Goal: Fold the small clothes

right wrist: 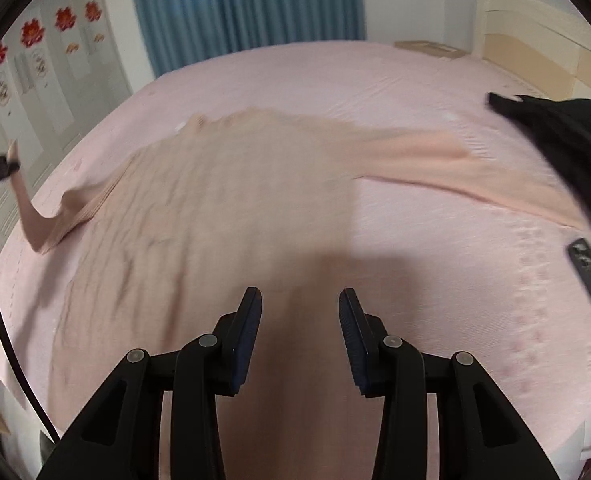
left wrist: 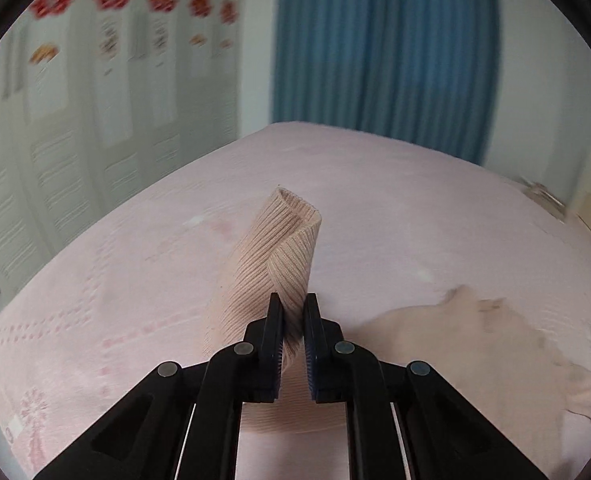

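Peach ribbed knit garment (right wrist: pixel 223 200): one, on pink bed (right wrist: pixel 415 240); left tool (left wrist: pixel 293 312) clamps its sleeve, right tool (right wrist: pixel 300 312) apart, empty; one black garment (right wrist: pixel 567 132)

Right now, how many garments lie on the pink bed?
2. A beige ribbed sweater spreads across the middle, one sleeve pinched in the left claw. A black garment lies at the right edge. Others may be hidden.

Both wrist views overlook the pink bed (left wrist: pixel 375 184) closely.
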A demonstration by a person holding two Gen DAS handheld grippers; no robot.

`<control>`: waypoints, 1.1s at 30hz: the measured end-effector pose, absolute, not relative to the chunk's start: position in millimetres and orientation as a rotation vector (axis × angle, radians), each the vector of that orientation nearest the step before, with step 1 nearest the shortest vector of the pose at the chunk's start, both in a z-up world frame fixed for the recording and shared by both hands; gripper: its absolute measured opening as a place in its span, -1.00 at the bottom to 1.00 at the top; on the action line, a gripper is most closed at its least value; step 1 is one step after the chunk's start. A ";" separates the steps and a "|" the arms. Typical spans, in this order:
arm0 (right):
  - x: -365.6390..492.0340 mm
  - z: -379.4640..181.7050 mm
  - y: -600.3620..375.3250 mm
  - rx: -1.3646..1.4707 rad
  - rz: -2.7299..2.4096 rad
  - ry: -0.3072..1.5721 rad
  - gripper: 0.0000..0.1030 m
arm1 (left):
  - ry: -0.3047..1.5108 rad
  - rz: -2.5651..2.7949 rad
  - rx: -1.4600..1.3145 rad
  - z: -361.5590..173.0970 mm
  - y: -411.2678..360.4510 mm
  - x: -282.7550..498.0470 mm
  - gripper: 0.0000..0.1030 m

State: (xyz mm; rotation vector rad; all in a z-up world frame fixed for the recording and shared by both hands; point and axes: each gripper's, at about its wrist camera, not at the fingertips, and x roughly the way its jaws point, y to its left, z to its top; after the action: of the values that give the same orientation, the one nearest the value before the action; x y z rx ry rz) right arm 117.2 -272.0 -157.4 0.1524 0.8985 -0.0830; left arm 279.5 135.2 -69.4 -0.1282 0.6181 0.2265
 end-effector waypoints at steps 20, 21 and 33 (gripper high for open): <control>73.1 -167.4 -388.2 0.208 -0.176 0.935 -0.22 | 0.802 -0.285 -0.166 -131.3 -143.6 249.2 0.45; 74.5 -169.5 -384.3 0.209 -0.165 0.938 -0.22 | 0.769 -0.261 -0.154 -127.0 -123.7 239.8 0.51; 71.0 -193.4 -313.2 0.315 0.071 0.968 -0.22 | 0.940 -0.061 -0.180 -170.3 86.9 132.5 0.53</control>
State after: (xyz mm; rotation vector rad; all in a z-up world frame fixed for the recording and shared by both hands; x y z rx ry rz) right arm 71.0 -313.2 -193.4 0.3153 0.9684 0.0711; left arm 132.5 86.9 -170.3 -0.1803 0.9402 -0.0611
